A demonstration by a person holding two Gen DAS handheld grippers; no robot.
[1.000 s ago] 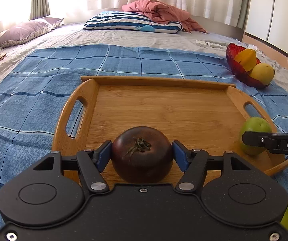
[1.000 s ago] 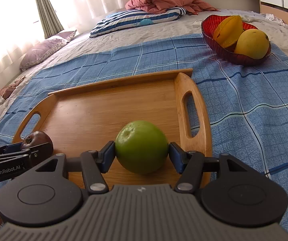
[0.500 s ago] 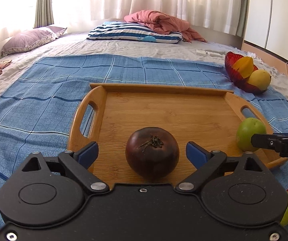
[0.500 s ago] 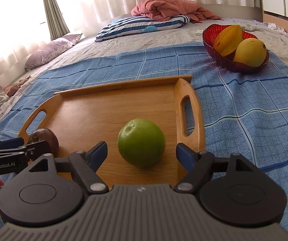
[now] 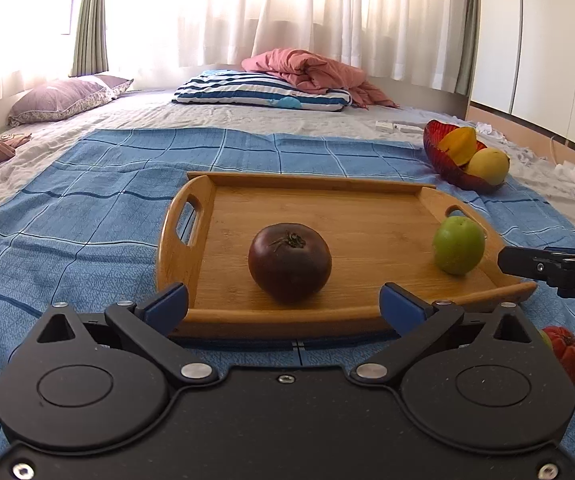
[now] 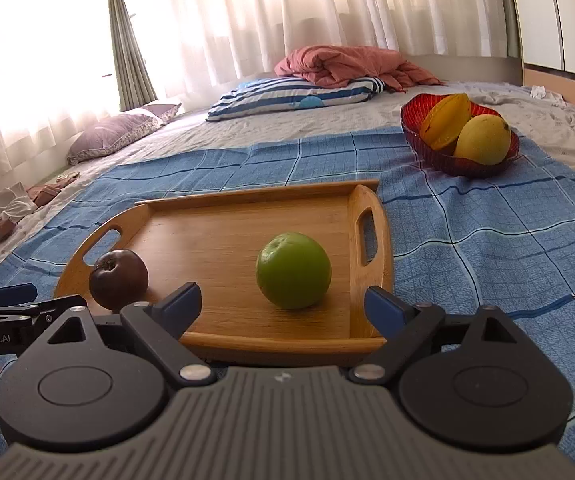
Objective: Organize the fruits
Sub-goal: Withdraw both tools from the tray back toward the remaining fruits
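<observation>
A dark purple tomato (image 5: 289, 262) (image 6: 118, 279) and a green round fruit (image 5: 458, 245) (image 6: 293, 270) rest on the wooden tray (image 5: 327, 208) (image 6: 215, 236), near its front edge. My left gripper (image 5: 283, 309) sits just behind the tomato. Its jaws are opening wide, with nothing between them. My right gripper (image 6: 283, 303) is drawn back from the green fruit in the same way, jaws opening and empty. Each gripper's fingers show at the edge of the other's view.
A red bowl (image 5: 433, 142) (image 6: 413, 128) with yellow fruits stands on the blue checked bedspread (image 5: 87, 208), right of and beyond the tray. A red tomato (image 5: 566, 350) lies by the tray's near right corner. Pillows and a pink blanket lie at the bed's far end.
Both grippers let go of their fruit and opened wide. Both have pulled back from the tray, leaving the tomato and the green fruit resting on it.
</observation>
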